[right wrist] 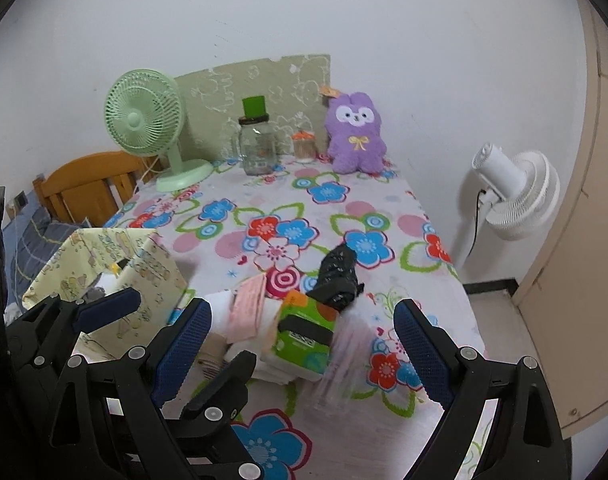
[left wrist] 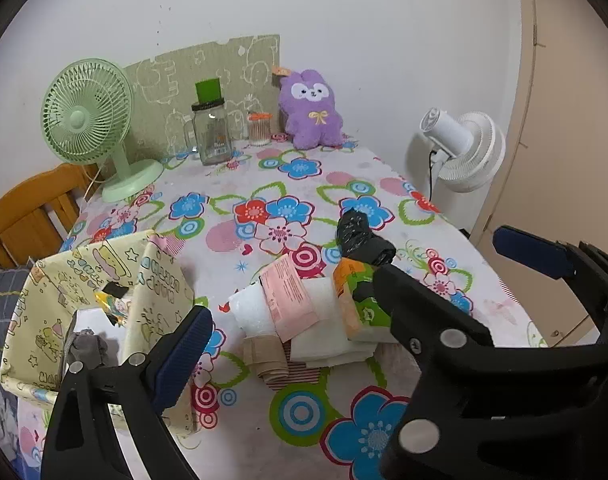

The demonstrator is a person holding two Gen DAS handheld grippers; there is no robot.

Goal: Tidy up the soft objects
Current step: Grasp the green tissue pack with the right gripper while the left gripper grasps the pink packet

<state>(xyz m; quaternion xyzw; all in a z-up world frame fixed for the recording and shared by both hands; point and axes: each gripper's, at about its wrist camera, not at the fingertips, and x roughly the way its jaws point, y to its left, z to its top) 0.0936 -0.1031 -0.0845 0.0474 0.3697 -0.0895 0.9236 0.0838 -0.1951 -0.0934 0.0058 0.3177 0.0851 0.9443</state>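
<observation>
No text is readable. The pink packet (left wrist: 289,298) carries fine print, the green tissue pack (right wrist: 306,334) a dark label, and the jar (left wrist: 211,134) an orange mark, all too small or blurred to make out.

A green-orange tissue pack (left wrist: 358,300), pink packet (left wrist: 289,300) and black bag roll (left wrist: 362,238) lie heaped on white foam (left wrist: 324,320). A yellow fabric bin (left wrist: 63,296) stands open beside them.

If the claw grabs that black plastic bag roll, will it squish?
Probably. The black bag roll looks crinkly and thin, so it should squash and feel light. Its rounded shape might roll on the tablecloth if nudged.
</observation>
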